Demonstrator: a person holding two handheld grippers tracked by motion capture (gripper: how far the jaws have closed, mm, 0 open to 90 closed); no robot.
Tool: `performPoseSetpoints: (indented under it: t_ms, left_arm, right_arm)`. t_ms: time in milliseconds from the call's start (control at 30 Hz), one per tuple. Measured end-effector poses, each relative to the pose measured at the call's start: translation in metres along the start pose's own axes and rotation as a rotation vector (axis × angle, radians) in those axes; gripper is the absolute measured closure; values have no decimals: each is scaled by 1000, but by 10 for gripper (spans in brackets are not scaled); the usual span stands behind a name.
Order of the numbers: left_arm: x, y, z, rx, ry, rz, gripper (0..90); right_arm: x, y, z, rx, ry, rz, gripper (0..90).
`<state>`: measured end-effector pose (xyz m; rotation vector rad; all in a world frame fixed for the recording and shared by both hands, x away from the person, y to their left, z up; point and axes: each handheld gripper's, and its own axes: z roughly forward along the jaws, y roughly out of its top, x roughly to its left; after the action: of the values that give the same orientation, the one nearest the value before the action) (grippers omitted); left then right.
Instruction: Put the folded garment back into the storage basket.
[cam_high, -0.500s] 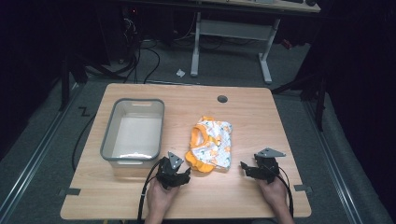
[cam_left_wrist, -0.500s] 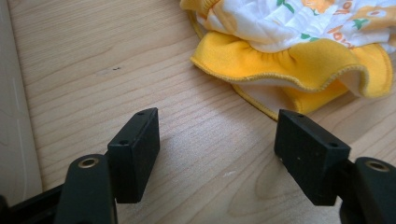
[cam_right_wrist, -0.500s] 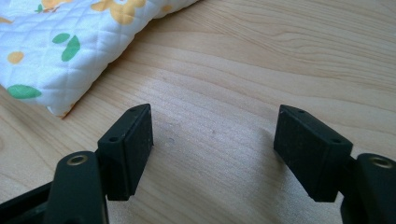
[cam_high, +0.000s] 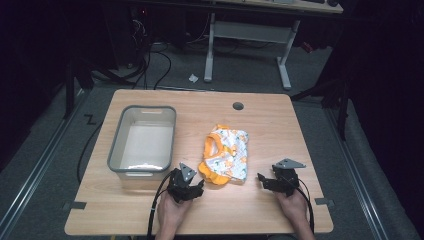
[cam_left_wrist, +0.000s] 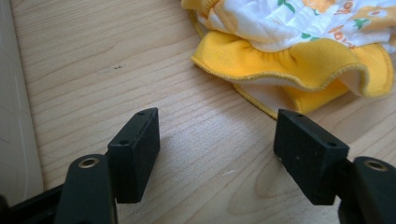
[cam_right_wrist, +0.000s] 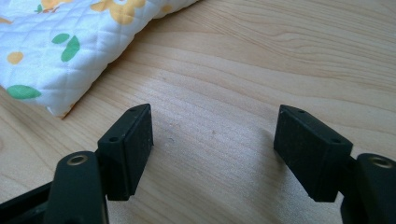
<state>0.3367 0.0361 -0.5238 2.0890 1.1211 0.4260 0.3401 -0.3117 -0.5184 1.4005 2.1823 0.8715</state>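
A folded child's garment, white quilted cloth with orange and green print and yellow-orange trim, lies mid-table. My left gripper rests on the table at its front-left corner, open and holding nothing. In the left gripper view the left gripper stands just short of the garment's yellow ruffled edge. My right gripper sits on the wood to the garment's right, a short gap away. It points toward the garment and is open and empty. In the right gripper view the right gripper frames bare wood, with the garment's white corner ahead at the left.
A grey plastic bin stands left of the garment, close behind my left gripper; its pale wall edges the left gripper view. The wooden table has a cable hole near its far edge. Another desk's legs and floor cables lie beyond.
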Motion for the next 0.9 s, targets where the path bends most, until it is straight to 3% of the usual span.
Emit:
performPoseSetpoints:
  t_ms: [900]
  left_arm:
    - [-6, 2, 0, 26, -12, -3, 226]
  right_arm:
    - [0, 0, 0, 2, -2, 1, 286]
